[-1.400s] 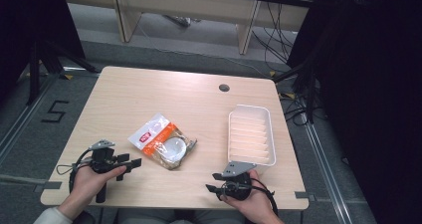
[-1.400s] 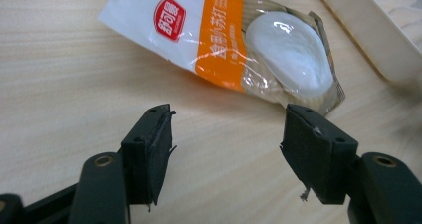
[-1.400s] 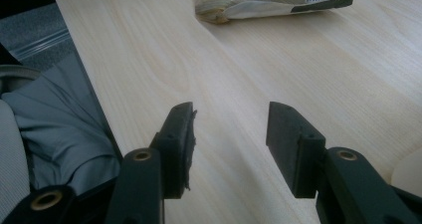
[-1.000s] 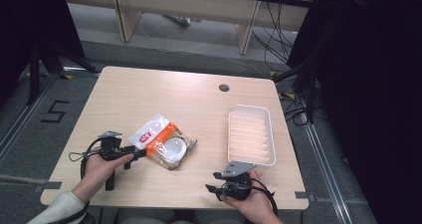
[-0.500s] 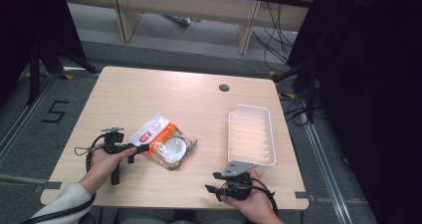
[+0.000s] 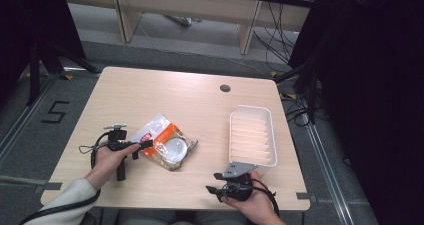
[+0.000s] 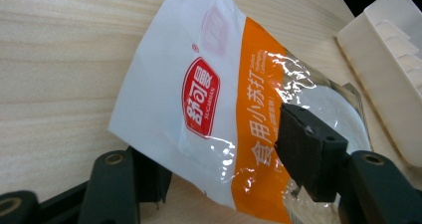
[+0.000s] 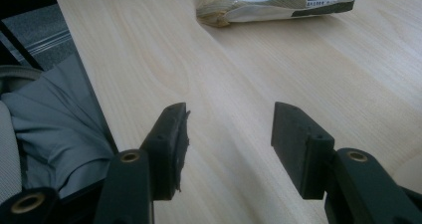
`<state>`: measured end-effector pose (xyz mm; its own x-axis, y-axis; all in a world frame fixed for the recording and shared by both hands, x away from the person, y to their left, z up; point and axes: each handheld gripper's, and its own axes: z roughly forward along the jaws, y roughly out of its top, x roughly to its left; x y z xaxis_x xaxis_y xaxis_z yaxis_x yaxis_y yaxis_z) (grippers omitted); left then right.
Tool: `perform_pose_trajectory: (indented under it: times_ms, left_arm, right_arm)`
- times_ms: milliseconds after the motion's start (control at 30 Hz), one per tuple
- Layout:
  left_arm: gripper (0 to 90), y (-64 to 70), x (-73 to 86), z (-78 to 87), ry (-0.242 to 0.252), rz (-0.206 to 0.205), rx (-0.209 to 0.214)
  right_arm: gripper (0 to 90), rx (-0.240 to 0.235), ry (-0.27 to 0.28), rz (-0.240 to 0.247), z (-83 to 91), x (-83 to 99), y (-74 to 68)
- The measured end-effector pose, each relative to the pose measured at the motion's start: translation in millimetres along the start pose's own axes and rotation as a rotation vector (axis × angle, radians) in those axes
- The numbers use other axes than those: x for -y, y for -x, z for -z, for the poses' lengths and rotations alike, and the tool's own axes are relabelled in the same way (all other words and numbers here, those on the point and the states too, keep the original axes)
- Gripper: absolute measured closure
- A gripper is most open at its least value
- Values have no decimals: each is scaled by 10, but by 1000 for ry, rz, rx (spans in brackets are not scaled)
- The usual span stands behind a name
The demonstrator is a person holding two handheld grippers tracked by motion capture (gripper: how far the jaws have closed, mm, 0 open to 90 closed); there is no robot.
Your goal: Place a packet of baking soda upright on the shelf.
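An orange-and-white snack packet [image 6: 165, 140] with a clear window lies flat on the wooden table [image 6: 170, 95], left of centre. My left gripper [image 6: 144, 145] has come in from the packet's left side. In the left gripper view its jaws stand wide apart, and the packet [image 7: 209, 99] has its near edge between them; one pad [image 7: 308, 154] rests over the clear part. My right gripper [image 6: 212, 183] is near the table's front edge, open, with bare wood between its fingers [image 8: 226, 129]. The packet's end [image 8: 268, 0] lies well beyond it.
A white ribbed plastic tray [image 6: 231, 135] stands at the right of the table, just beyond my right hand; its side [image 7: 388, 59] is past the packet. A round cable hole [image 6: 225, 88] sits at the table's far side. Cables and desk legs lie behind.
My left gripper has slid right across the table to the packet, and its jaws now straddle the packet's edge. The right gripper and the tray have stayed put.
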<state>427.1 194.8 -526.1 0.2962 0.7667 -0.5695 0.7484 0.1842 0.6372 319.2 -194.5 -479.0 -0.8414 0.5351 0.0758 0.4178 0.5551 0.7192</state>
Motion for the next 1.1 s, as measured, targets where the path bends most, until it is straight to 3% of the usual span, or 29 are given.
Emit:
perform_pose_trajectory:
  times_ms: [67,133,200,467,600,800,933,1100]
  left_arm:
    - [459,-7,-1,-10,2,-4,1]
    - [497,-15,0,-14,-8,-30,-2]
    - [510,5,4,-23,-6,-58,-10]
    - [626,39,24,-47,-25,-154,-23]
    - [738,67,20,-54,-29,-152,-28]
    - [880,77,-16,-4,-13,-143,5]
    - [888,123,-40,34,13,-150,23]
    - [891,195,-81,88,54,-193,72]
  right_arm:
    - [487,5,0,11,-1,-1,13]
    - [488,1,3,3,-7,1,6]
    - [489,11,7,31,-19,4,17]
    - [491,8,-3,11,-25,10,-1]
    - [488,11,-13,24,-20,7,16]
    - [488,9,-16,24,-23,10,17]
    - [488,12,-16,27,-19,10,19]
    - [486,12,-17,25,-19,12,21]
